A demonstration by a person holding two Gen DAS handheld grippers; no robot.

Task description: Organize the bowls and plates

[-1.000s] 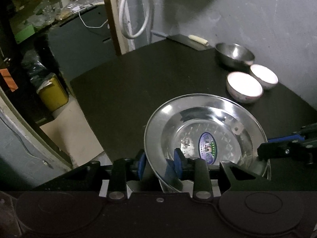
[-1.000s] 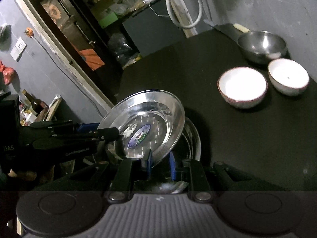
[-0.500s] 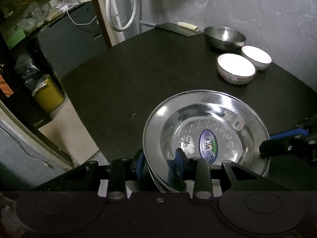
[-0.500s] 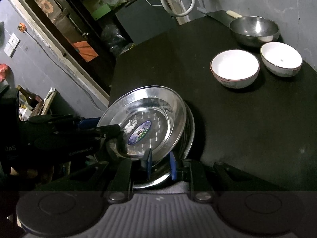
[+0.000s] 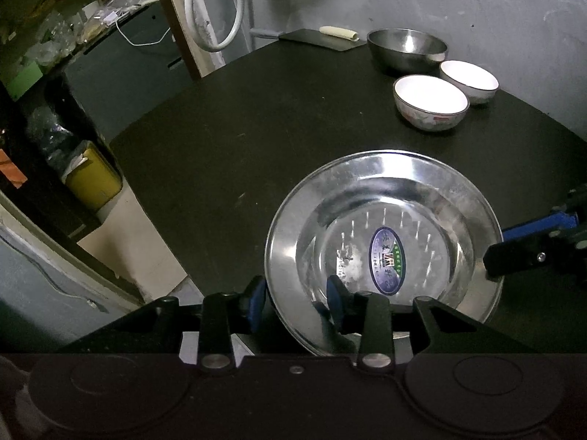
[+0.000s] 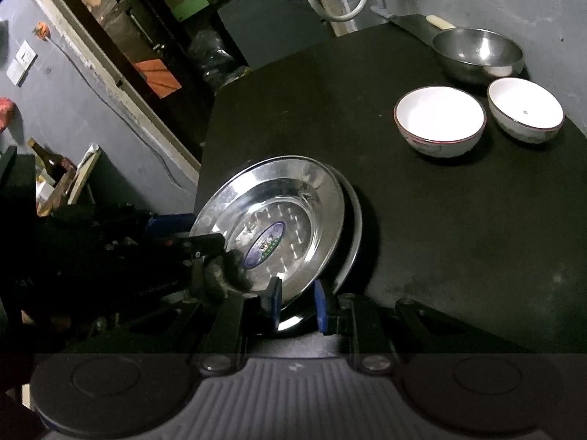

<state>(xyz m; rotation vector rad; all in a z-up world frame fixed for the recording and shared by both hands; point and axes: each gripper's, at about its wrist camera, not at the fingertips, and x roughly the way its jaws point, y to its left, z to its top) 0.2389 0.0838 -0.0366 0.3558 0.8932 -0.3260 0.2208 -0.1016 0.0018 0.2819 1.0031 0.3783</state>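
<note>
A steel plate (image 5: 381,220) with an oval sticker lies on a second steel plate (image 6: 354,227) at the near edge of the black table (image 5: 275,110). My left gripper (image 5: 295,299) straddles the top plate's near rim, its blue pads slightly apart around it. My right gripper (image 6: 297,302) straddles the rim from the other side, pads also slightly apart. The right gripper shows in the left wrist view (image 5: 528,245). Two white bowls (image 5: 431,102) (image 5: 469,80) and a steel bowl (image 5: 407,47) stand at the far right.
A cleaver with a pale handle (image 5: 319,38) lies at the table's far edge by the grey wall. A white hose (image 5: 214,7) hangs behind. A yellow bin (image 5: 91,179) sits on the floor to the left, below the table edge.
The top plate has come down from a tilt and now rests nearly flat on the lower plate. Both grippers' pads have widened around its rim.
</note>
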